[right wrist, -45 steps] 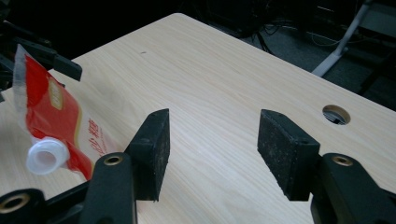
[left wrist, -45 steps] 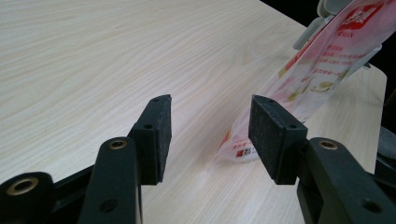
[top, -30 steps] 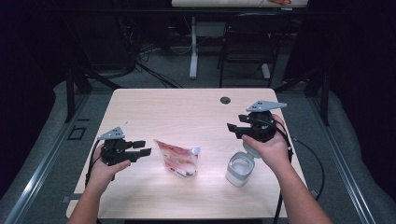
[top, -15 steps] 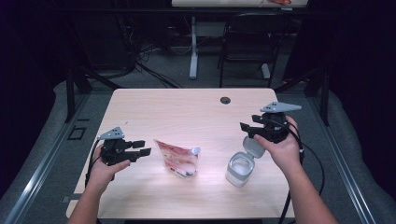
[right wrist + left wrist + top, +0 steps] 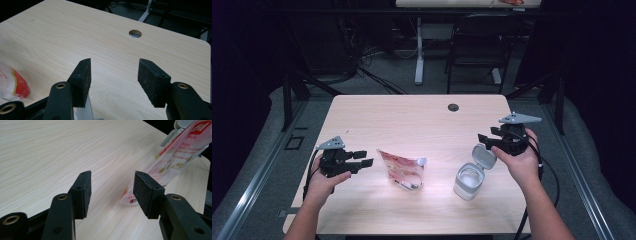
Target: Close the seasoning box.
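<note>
A red and white pouch (image 5: 402, 171) with a grey spout stands on the wooden table (image 5: 412, 120) near its middle front; the left gripper view has the pouch (image 5: 175, 155) at upper right. A clear container (image 5: 469, 181) with its grey flip lid (image 5: 483, 156) raised stands to the right of the pouch. My left gripper (image 5: 367, 158) rests at the table's left, open, its jaws (image 5: 112, 192) pointing toward the pouch with bare wood between them. My right gripper (image 5: 486, 142) hovers beside the raised lid, open, with nothing between its jaws (image 5: 113, 80).
A round cable hole (image 5: 453, 107) lies at the table's far edge and appears in the right gripper view as a cable hole (image 5: 135, 33). A chair (image 5: 477, 55) and a desk leg (image 5: 418, 50) stand on the dark floor behind.
My right gripper has moved to the right and slightly down, away from above the container, leaving the lid standing open. The left gripper and the pouch have stayed put.
</note>
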`<action>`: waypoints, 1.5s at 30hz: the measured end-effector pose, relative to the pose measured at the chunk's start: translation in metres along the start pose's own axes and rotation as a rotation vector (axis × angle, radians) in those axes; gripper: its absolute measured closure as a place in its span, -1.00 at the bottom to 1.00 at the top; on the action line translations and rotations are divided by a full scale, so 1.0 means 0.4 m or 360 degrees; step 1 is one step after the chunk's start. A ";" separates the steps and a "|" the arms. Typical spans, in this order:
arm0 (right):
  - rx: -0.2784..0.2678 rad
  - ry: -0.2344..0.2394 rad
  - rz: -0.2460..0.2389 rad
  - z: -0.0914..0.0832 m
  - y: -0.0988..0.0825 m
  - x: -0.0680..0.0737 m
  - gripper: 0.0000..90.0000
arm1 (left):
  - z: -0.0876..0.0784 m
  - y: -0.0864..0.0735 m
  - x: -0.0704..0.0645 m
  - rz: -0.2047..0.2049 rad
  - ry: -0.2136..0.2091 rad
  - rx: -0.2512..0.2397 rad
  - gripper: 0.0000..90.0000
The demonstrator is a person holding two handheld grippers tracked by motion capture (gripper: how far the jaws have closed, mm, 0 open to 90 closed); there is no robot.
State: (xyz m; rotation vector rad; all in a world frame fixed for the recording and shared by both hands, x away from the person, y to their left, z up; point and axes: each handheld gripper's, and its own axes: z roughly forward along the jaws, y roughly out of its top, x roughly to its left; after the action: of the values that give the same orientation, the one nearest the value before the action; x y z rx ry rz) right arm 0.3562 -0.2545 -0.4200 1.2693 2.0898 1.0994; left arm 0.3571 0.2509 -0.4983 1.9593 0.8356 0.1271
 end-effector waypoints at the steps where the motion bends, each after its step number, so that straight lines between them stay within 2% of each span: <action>1: -0.0005 -0.0003 0.0006 0.001 -0.003 -0.001 -0.01 | 0.000 0.000 0.000 0.0000 0.0001 -0.0002 0.09; 12: 0.0003 -0.0018 0.0052 -0.001 -0.026 -0.021 0.01 | 0.001 -0.001 0.001 -0.0004 0.0000 -0.0003 0.09; 23: 0.0024 -0.0019 0.0066 -0.004 -0.048 -0.032 0.02 | 0.002 -0.003 0.002 -0.0006 0.0009 0.0008 0.09; 45: 0.0030 -0.0015 0.0076 -0.011 -0.064 -0.032 0.01 | 0.003 -0.003 0.002 -0.0006 0.0006 0.0006 0.09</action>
State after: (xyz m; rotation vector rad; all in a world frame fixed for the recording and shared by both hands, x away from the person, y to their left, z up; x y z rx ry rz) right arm 0.3457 -0.2740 -0.4386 1.3376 2.0775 1.0941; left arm 0.3577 0.2510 -0.5002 1.9613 0.8421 0.1272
